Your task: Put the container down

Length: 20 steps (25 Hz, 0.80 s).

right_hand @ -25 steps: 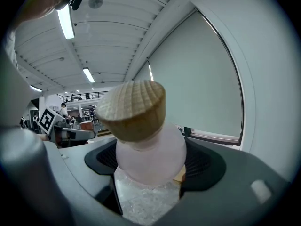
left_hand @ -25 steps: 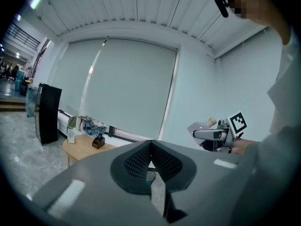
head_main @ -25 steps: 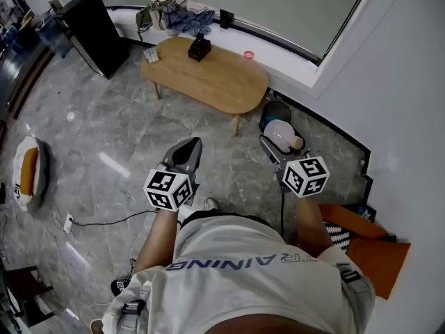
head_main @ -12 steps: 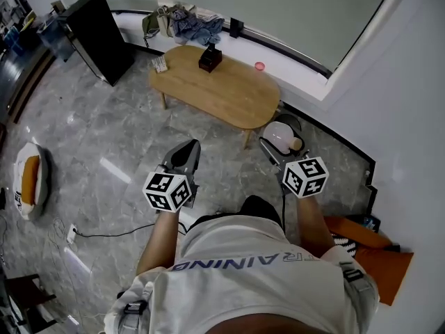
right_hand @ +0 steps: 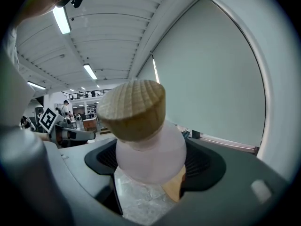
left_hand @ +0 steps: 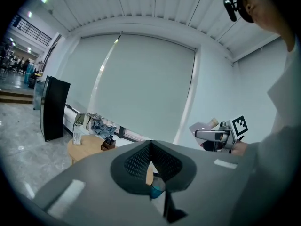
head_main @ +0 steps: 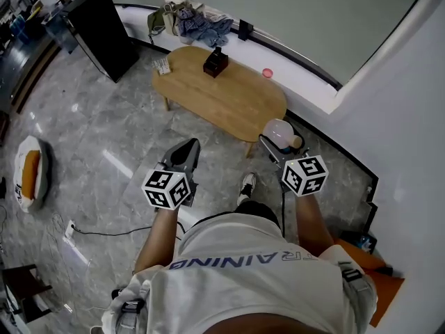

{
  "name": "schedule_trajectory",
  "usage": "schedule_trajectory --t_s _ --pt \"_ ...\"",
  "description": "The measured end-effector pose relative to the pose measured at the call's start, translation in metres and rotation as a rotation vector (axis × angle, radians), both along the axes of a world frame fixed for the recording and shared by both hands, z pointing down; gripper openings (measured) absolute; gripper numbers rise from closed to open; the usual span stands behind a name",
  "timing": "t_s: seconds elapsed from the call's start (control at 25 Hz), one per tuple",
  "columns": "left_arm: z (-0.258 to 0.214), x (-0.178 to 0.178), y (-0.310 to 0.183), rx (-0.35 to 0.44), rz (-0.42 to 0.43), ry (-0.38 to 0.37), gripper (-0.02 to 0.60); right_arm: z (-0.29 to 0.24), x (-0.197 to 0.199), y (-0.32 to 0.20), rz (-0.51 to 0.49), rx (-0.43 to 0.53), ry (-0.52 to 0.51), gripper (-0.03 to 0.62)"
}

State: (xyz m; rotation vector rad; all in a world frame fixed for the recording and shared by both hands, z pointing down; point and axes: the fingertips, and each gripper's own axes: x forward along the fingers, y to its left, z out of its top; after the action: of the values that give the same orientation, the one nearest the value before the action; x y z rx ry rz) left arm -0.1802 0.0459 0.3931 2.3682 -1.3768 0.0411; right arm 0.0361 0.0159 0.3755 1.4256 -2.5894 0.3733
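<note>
Tabletop [head_main: 229, 92] has drawn closer vs earlier frames, now upper centre of head view; container [right_hand: 149, 149], centre-right and off it, is clamped round its belly by right tongs [head_main: 279, 139], left tongs [head_main: 189, 148] closed, empty. Judged light, rigid, smooth, prob. breakable; grip belly, not cork-like lid [right_hand: 134, 109].

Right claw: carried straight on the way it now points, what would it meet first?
Most likely the wooden table, at its near rounded end. The container gripped in the right claw would arrive first. Height is hard to judge, so it might pass over.
</note>
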Motion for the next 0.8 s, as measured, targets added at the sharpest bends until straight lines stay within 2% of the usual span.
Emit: schedule_trajectory --t_s 0.16,0.4,0.8 --pt "-0.006 0.026 -0.050 0.015 -0.001 -0.032 0.000 -0.002 0.021 -0.054 -0.015 0.010 -0.002 0.411" --pt "-0.018 0.072 -0.125 0.024 0.016 -0.055 0.000 0.005 0.070 -0.127 0.015 -0.021 -0.002 0.411" --pt "-0.005 0.138 -0.217 -0.018 0.044 -0.064 0.000 0.022 0.142 -0.214 0.052 -0.047 0.015 0.411"
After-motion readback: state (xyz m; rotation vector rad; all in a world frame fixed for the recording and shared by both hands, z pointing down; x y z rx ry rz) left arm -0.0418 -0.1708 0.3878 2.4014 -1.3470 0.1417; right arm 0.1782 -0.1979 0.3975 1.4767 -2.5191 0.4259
